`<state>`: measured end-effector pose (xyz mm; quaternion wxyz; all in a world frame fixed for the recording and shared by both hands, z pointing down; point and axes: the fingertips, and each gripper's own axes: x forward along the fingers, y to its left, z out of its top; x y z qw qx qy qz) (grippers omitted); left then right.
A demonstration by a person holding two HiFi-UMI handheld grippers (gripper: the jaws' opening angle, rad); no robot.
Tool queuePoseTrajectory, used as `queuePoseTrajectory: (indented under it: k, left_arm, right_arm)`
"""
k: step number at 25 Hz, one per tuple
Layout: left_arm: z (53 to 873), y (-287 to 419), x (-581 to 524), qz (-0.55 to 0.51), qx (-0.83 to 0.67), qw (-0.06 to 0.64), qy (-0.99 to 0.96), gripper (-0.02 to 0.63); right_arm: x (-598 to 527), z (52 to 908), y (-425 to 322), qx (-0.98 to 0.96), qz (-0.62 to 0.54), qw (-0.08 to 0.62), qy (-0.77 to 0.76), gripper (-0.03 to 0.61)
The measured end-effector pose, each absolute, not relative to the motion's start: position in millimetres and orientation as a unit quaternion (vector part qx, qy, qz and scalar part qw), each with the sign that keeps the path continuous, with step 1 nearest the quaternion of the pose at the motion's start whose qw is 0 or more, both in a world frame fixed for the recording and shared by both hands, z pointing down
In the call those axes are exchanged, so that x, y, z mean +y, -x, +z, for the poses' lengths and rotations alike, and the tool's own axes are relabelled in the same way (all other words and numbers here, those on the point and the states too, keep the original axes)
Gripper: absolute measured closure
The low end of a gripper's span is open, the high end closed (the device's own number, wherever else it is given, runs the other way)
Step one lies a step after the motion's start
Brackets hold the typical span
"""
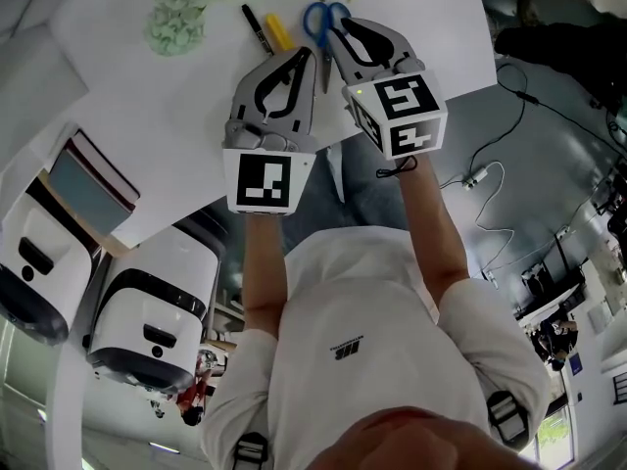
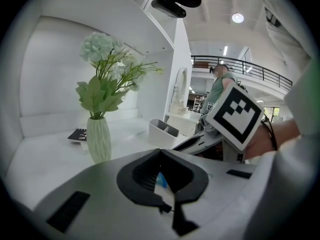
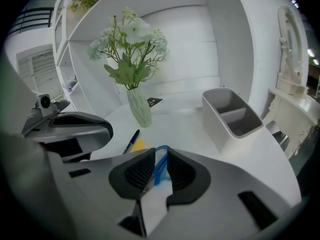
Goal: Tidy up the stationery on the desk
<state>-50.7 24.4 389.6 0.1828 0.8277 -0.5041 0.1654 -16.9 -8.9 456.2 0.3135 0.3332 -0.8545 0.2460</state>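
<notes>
On the white desk (image 1: 167,116) lie a black marker (image 1: 257,29), a yellow highlighter (image 1: 279,32) and blue-handled scissors (image 1: 323,18), all just right of a vase of flowers (image 1: 176,27). My left gripper (image 1: 306,55) hovers near them, its jaws shut with nothing held (image 2: 160,153). My right gripper (image 1: 336,29) is over the scissors' handles, and its jaws stand a narrow gap apart (image 3: 160,154). Through that gap the scissors (image 3: 161,161) show on the desk below. The marker (image 3: 132,140) and highlighter (image 3: 137,145) lie to their left.
A grey two-compartment organizer (image 3: 232,116) stands on the desk to the right, seen too in the left gripper view (image 2: 164,131). A dark flat object (image 3: 154,101) lies behind the vase (image 3: 139,108). The desk's near edge runs under my forearms. White machines (image 1: 157,311) stand on the floor to the left.
</notes>
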Motion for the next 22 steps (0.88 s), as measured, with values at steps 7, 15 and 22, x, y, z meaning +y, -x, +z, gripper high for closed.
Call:
queuePoseTrajectory:
  k: [7,15,22]
  left_arm:
    - [395,53,17,0.168,-0.511,0.186,-0.822,0.614]
    - [401,52,14,0.170,-0.513,0.194,-0.819,0.614]
    - [402,50,13,0.170,-0.515,0.200,-0.816,0.614]
  right_arm:
    - [-13,474,22,-0.843,0.267,0.333,-0.328,0.522]
    - [-19,484,25,-0.824,0.288,0.348,-0.343,0.494]
    - [-19,491,32,-0.817,0.265,0.380,-0.344,0.486]
